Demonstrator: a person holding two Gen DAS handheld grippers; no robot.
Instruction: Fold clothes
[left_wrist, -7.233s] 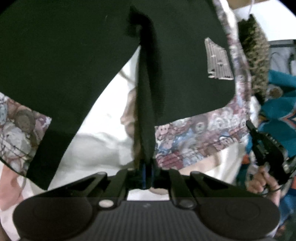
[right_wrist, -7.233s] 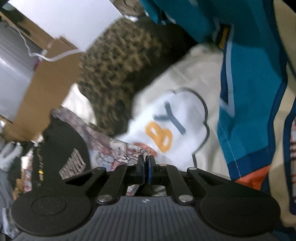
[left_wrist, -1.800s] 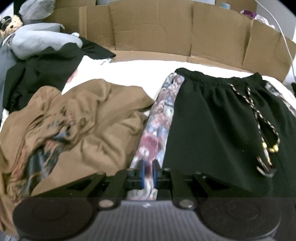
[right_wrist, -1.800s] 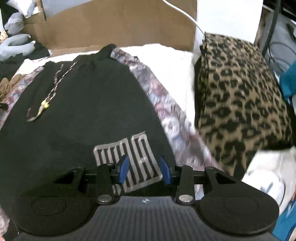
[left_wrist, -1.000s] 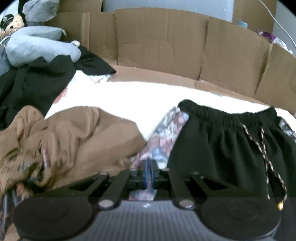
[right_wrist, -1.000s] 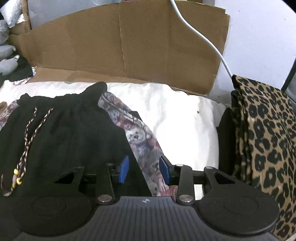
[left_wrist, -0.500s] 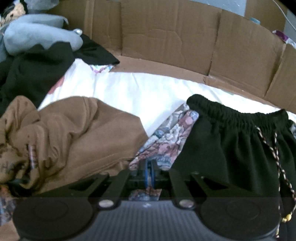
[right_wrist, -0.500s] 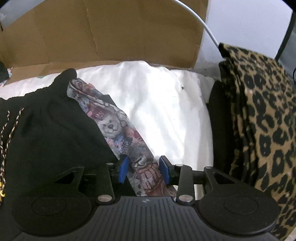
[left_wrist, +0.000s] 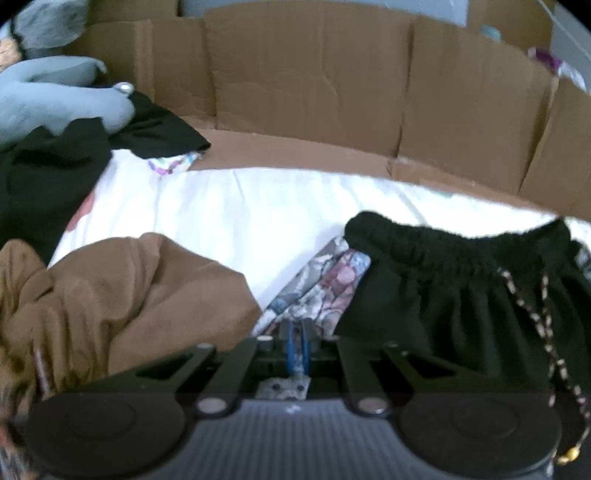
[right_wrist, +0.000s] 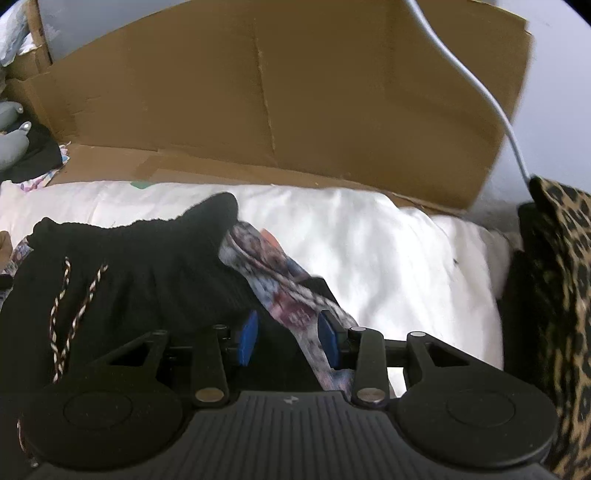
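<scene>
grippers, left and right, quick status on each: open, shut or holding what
Left hand-held gripper: shut on the printed side panel of the black shorts.
Right hand-held gripper: open, straddling the shorts' other printed edge, not yet gripping.

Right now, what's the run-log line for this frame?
left gripper: shut on shorts side panel | right gripper: open, straddling opposite panel | stage: pre-fold grasp

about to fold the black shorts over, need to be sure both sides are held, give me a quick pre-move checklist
1. Left gripper shut on the shorts' patterned side panel: ok.
2. Right gripper gripping: not ok, jaws open astride the patterned strip.
3. Drawstring clear of the grippers: ok.
4. White sheet bare beyond the waistband: ok.
5. Brown garment off the shorts: cannot tell, edges meet.
6. Leopard-print pile apart: ok.
</scene>
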